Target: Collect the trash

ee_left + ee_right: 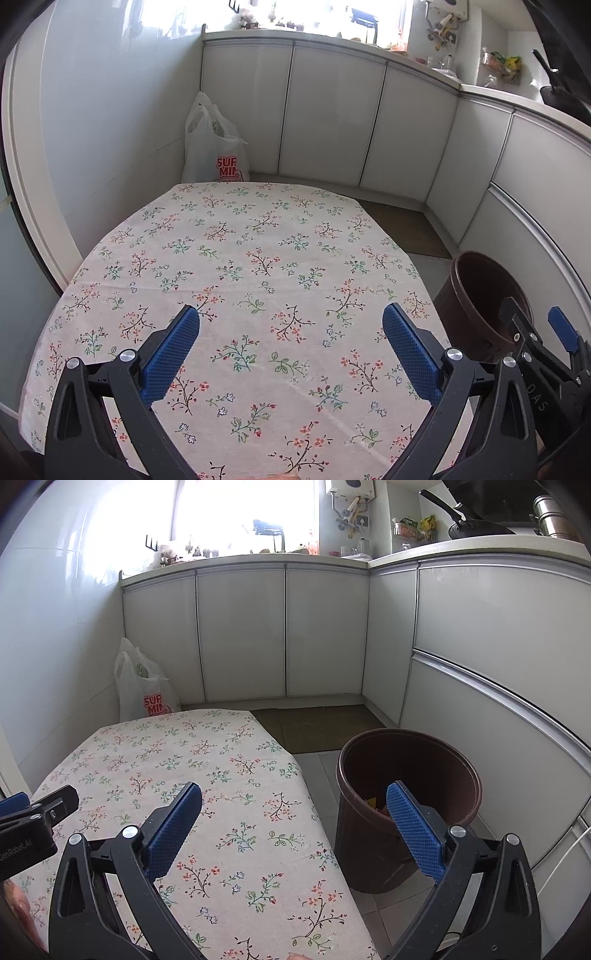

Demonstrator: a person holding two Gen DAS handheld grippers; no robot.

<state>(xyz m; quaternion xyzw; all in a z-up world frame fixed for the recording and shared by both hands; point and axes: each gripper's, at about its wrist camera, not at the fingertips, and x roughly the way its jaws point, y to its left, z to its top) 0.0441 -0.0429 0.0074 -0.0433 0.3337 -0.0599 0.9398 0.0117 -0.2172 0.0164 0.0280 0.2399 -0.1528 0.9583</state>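
A brown trash bin [410, 775] stands on the floor to the right of the table [177, 760]. Orange and yellow scraps [375, 802] lie inside it. In the left wrist view the bin [480, 295] shows at the right, past the table's edge. My left gripper [291, 319] is open above the flowered tablecloth [236, 258], nothing between its blue pads. My right gripper [294, 795] is open too, straddling the table's right edge and the bin's rim. Each gripper shows in the other's view: the right gripper [535, 332], the left gripper [40, 805]. No loose trash shows on the cloth.
A white plastic bag [214, 147] with red lettering leans in the far corner behind the table. Grey cabinets [280, 627] run along the back and right. A brown mat [325, 725] lies on the tiled floor. Pans and clutter sit on the counter [480, 546].
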